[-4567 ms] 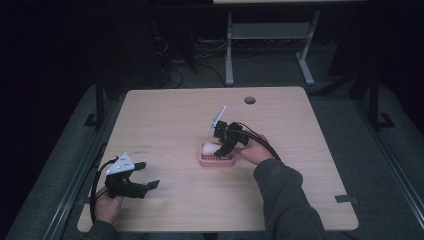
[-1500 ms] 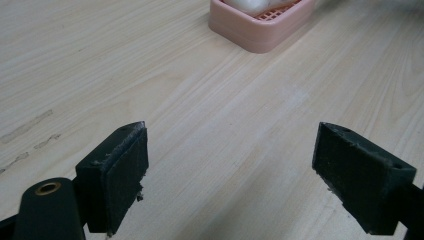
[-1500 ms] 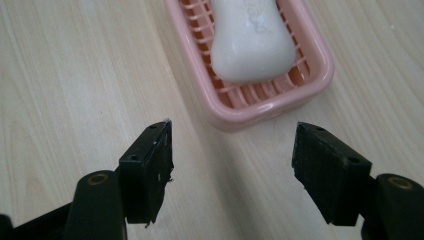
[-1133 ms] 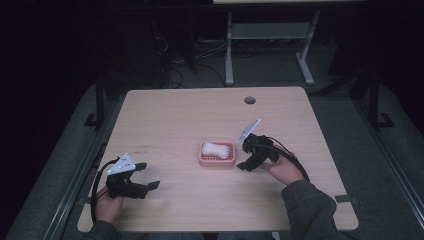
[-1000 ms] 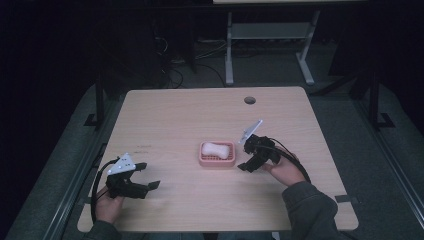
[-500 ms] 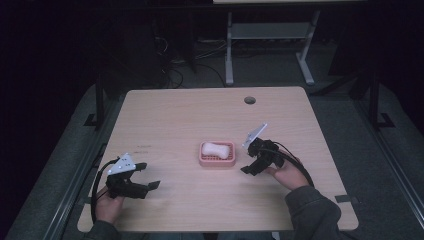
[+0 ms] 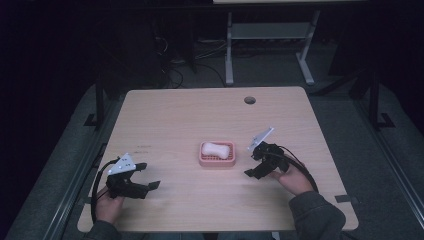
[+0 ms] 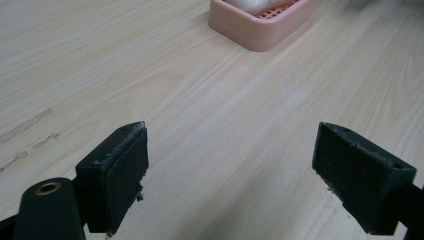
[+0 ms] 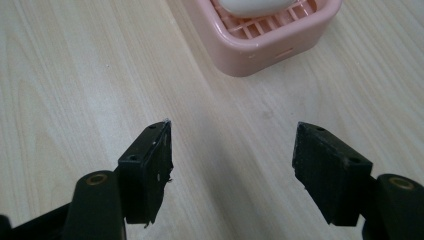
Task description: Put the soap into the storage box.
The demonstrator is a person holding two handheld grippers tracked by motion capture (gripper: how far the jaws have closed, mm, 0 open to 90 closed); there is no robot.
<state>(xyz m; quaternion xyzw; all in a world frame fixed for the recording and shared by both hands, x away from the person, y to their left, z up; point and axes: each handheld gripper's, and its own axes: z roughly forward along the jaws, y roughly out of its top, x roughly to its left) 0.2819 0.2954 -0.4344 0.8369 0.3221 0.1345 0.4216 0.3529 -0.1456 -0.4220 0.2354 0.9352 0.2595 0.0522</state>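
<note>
A pink soap dish [image 7: 217, 159] sits at the middle of the wooden table [image 7: 175, 120], with a white bar of soap [image 7: 217, 149] lying in it. My right gripper [image 7: 253, 161] rests low over the table just right of the dish, open and holding nothing. In the right gripper view the dish [image 9: 260, 42] lies just beyond the spread jaws, the soap [image 9: 252, 6] on its slatted floor. My left gripper [image 7: 148, 176] stands open near the front left of the table, well apart from the dish. The dish's corner [image 8: 260, 27] appears far ahead in the left gripper view.
A round cable hole [image 7: 249, 100] is in the table's far edge. A grey metal stand [image 7: 267, 42] is on the dark floor behind the table. Bare wood [image 7: 190, 205] lies between the two grippers at the front.
My right gripper has left the soap in the dish and drawn back to the right and toward the front, now open. The left gripper has stayed put.
</note>
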